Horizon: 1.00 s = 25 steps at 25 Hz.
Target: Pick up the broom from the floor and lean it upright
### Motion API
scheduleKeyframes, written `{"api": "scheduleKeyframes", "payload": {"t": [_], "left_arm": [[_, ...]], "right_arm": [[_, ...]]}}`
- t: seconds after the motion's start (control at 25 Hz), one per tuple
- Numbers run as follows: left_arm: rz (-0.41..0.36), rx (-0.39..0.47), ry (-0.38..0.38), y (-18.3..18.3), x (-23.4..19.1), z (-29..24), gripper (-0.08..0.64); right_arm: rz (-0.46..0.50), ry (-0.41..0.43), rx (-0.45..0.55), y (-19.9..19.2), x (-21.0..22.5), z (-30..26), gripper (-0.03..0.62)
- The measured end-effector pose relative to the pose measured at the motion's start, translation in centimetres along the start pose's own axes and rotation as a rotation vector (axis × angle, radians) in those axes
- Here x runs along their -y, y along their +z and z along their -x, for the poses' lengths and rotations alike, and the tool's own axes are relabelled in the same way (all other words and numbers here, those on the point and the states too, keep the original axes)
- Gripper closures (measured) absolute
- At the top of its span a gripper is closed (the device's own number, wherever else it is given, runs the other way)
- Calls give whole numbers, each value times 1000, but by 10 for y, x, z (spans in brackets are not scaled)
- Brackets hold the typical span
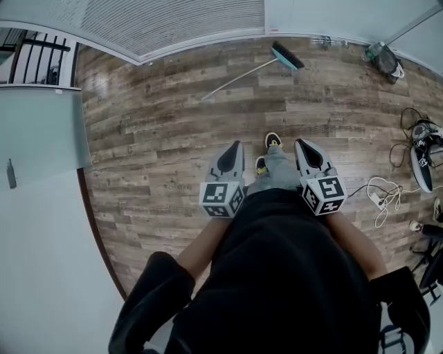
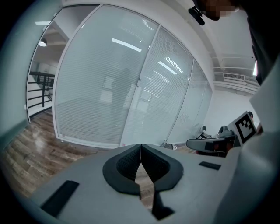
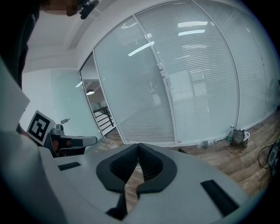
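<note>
Reaching the broom (image 1: 242, 78) seems the step in hand; it lies flat on the floor (image 1: 152, 138) by the far wall. The left hand-held gripper (image 1: 235, 144) and right hand-held gripper (image 1: 299, 142) are closed, empty, and must open once beside it.

The long-handled teal-bristled broom (image 1: 249, 75) lies on the brown wood-plank floor (image 1: 159, 138) well ahead, near the white-framed glass partition (image 1: 180, 21) (head right, handle slanting left). The grey left gripper (image 1: 237, 143) and grey right gripper (image 1: 300, 143) sit side by side, the person's shoes (image 1: 273, 142) between them. Tangled white cables (image 1: 384, 193) lie far right.
</note>
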<state>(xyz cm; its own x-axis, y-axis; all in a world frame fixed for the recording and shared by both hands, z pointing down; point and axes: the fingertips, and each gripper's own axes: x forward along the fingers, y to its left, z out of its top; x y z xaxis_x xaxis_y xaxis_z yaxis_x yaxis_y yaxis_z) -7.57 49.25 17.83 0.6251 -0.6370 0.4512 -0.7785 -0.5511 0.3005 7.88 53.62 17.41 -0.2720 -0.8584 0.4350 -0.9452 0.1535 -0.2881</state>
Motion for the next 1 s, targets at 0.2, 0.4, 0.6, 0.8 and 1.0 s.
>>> {"api": "scheduleKeyframes", "payload": {"t": [0.2, 0.4, 0.6, 0.8, 1.0], "left_arm": [[-10, 13, 14, 28, 1, -36, 537], [-49, 10, 38, 52, 2, -71, 537], [-49, 1, 67, 63, -2, -92, 537], [-36, -19, 88, 61, -3, -97, 537], [-45, -32, 82, 64, -3, -102, 537]], "right_arm": [[-9, 12, 28, 31, 32, -28, 578], [-73, 13, 47, 52, 69, -56, 578], [-82, 51, 32, 57, 82, -73, 578], [-126, 50, 16, 54, 91, -78, 578], [-136, 59, 21, 57, 91, -83, 578]]}}
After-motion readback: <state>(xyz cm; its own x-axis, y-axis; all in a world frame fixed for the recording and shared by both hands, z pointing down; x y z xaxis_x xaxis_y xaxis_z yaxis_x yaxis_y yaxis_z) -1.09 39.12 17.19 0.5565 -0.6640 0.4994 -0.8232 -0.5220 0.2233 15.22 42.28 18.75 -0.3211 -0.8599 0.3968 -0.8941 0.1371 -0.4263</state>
